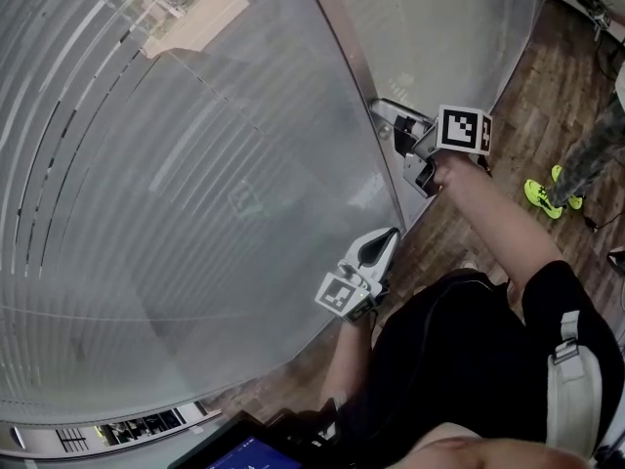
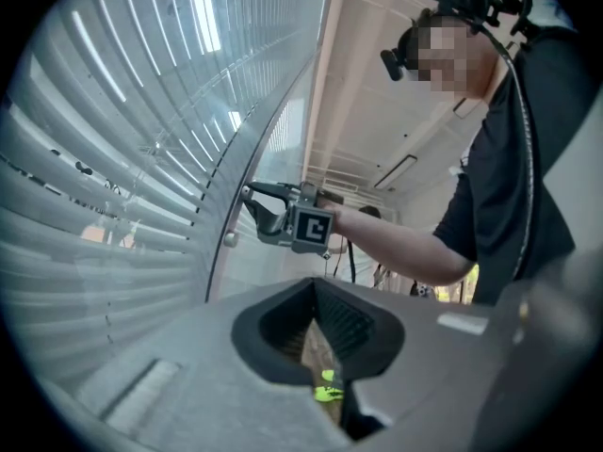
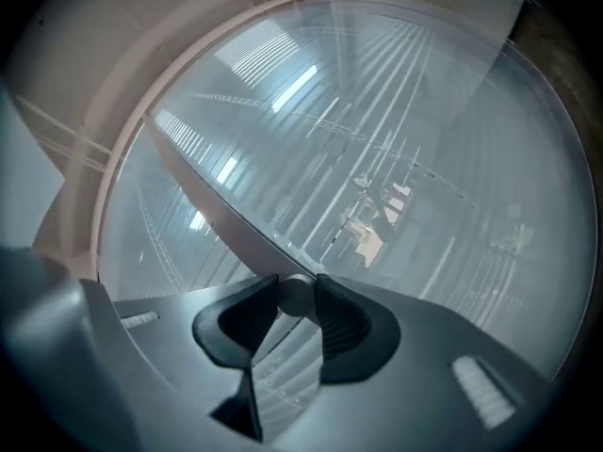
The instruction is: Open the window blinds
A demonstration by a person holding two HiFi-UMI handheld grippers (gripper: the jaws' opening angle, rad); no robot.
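The right gripper (image 3: 297,288) is closed on a small round grey knob (image 3: 295,298), with one ribbed black pad on each side of it. That grip makes sense because the knob sits on the grey metal window frame bar (image 3: 203,201), and it is probably the control that tilts the slats. Turning it calls for a firm pinch across its width. In the head view the right gripper (image 1: 402,147) meets the frame bar (image 1: 359,71) side-on at the right edge of the pane. Its jaws stand one above the other and its black-and-white marker cube (image 1: 464,130) faces up. Behind it the person's bare right forearm (image 1: 488,213) reaches straight out from the shoulder, so any twist would come from the wrist. The pale horizontal-slat window blinds (image 1: 176,193) sit behind the glass and fill the pane from that bar across to the left edge. The slats lie mostly flat and closed, with only slivers of the outside showing near the top edge, so opening them looks barely under way. The left gripper (image 1: 379,247) hangs lower, close to the pane's lower right corner and near the person's body. Its jaws are only narrowly apart and hold nothing; the wooden floor (image 2: 316,347) shows through the gap. It seems to be parked clear of the work, with the left forearm (image 1: 347,360) bent and tucked in.
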